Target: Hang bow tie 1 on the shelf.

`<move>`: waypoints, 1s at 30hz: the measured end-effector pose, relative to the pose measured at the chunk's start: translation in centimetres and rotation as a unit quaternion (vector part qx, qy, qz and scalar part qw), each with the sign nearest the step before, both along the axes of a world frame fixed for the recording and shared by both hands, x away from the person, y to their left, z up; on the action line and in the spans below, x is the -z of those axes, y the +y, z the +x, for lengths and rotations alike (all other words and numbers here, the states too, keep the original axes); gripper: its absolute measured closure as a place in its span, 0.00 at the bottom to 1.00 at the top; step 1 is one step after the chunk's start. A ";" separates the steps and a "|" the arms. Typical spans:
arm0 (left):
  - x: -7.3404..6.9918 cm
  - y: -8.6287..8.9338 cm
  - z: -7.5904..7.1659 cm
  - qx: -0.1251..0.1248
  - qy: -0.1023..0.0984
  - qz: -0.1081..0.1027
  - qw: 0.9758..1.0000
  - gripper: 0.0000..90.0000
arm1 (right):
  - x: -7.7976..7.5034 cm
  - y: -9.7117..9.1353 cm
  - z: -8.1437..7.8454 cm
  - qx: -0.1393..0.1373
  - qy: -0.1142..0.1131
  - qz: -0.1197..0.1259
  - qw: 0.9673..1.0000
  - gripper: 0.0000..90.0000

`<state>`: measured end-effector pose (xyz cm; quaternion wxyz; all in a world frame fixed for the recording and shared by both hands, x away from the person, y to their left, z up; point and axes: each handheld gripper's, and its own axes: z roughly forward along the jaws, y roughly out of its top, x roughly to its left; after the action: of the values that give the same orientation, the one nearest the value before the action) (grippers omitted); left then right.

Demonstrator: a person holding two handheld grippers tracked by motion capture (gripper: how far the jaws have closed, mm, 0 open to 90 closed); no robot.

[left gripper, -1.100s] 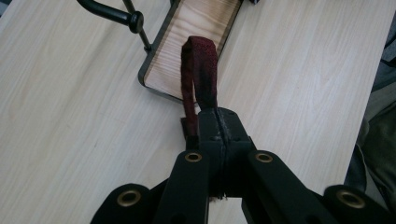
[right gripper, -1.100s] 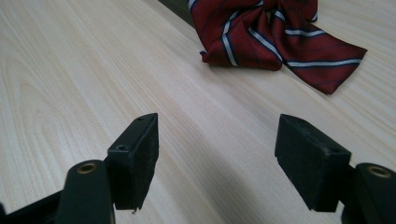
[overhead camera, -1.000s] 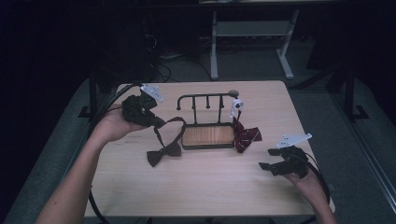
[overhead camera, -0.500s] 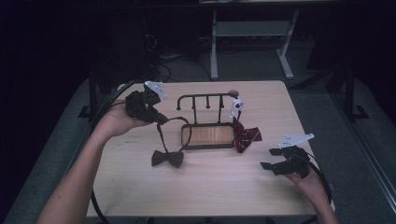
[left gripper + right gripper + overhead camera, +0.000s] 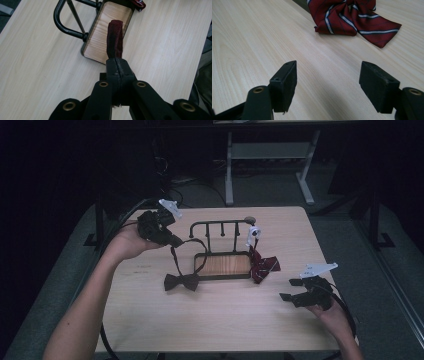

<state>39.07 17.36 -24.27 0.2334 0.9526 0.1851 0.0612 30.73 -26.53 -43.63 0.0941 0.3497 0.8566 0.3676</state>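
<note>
- Two bow ties are on my pale wooden table (image 5: 210, 320): a dark maroon one and a red one with white stripes.
- My left gripper (image 5: 172, 240) is held above the table's far left area, and its jaws are pressed together on the dark maroon strap (image 5: 115, 37) of the dark bow tie.
- From the left gripper view, that strap rises out of the closed jaw tips and hangs over the near end of the wood-grain base (image 5: 107, 30) of the small black metal rack (image 5: 220, 227).
- In the high view the strap loops down from the gripper to the dark maroon bow (image 5: 181, 281), which rests on the table just in front of the rack's left corner.
- The red striped bow tie (image 5: 262, 265) lies at the rack's right end, touching the base; its white clasp (image 5: 253, 233) sits up at the rack's rail.
- My right gripper (image 5: 297, 292) rests low over the table's near right, jaws wide apart with nothing between them, well apart from the striped tie (image 5: 354, 20) ahead of it.
</note>
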 end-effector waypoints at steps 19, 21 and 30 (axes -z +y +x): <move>0.3 1.0 1.7 -0.035 0.007 -0.006 0.999 1.00 | -0.4 -0.2 -0.2 0.002 -0.004 0.005 1.000 0.34; 0.3 1.1 2.0 -0.041 0.009 -0.007 0.999 1.00 | -0.4 -0.2 -0.2 0.002 -0.004 0.005 1.000 0.34; 0.3 1.1 3.0 -0.052 0.012 -0.002 0.999 1.00 | -0.4 -0.1 -0.1 -0.004 -0.003 0.013 1.000 0.34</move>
<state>42.11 18.51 -24.52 0.2299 0.9419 0.2372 0.0615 30.61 -26.67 -43.21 0.0904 0.3460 0.8528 0.3806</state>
